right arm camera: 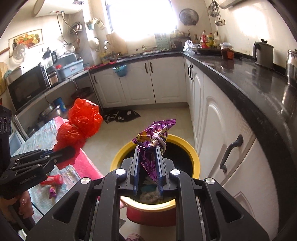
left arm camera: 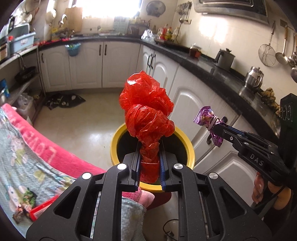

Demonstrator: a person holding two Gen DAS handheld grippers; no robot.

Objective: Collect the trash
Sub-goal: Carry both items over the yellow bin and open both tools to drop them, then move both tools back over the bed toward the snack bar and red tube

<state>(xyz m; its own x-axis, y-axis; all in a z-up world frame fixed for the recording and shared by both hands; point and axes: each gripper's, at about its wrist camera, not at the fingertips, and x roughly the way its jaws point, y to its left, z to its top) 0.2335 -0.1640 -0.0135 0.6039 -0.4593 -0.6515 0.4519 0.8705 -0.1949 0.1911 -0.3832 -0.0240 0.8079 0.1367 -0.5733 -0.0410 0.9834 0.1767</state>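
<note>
- Our left gripper (left arm camera: 149, 148) is clamped on a crinkled, translucent red plastic bag (left arm camera: 146, 111), bunched and knotted, above the bin.
- Our right gripper (right arm camera: 147, 154) pinches a shiny purple foil wrapper (right arm camera: 154, 137), tied with a pale band.
- Below both sits the round yellow-rimmed bin (right arm camera: 194, 157), its interior black.

Blown-out window (right arm camera: 141, 16) backlight, fisheye-warped edges
</note>
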